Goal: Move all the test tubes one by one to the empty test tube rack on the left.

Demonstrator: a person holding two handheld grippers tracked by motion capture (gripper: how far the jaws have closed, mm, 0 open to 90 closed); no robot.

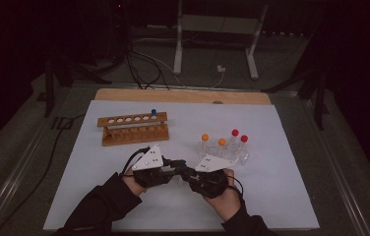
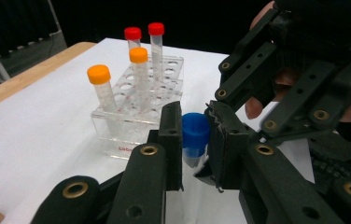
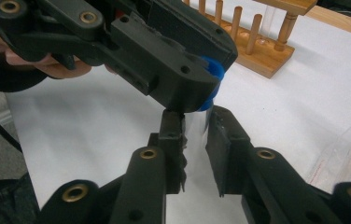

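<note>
A small clear plastic tube with a blue cap [image 2: 195, 133] is held between both grippers, just in front of the clear plastic rack [image 2: 136, 116]. Its blue cap is pinched by the left gripper [image 2: 196, 140]. Its clear body is squeezed by the right gripper [image 3: 195, 135].

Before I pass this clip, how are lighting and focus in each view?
High view: dim, dark surround, white sheet readable. Left gripper view: evenly lit, blue cap sharp, near jaws slightly soft. Right gripper view: bright, wooden rack soft behind, clear tube hard to see.
</note>
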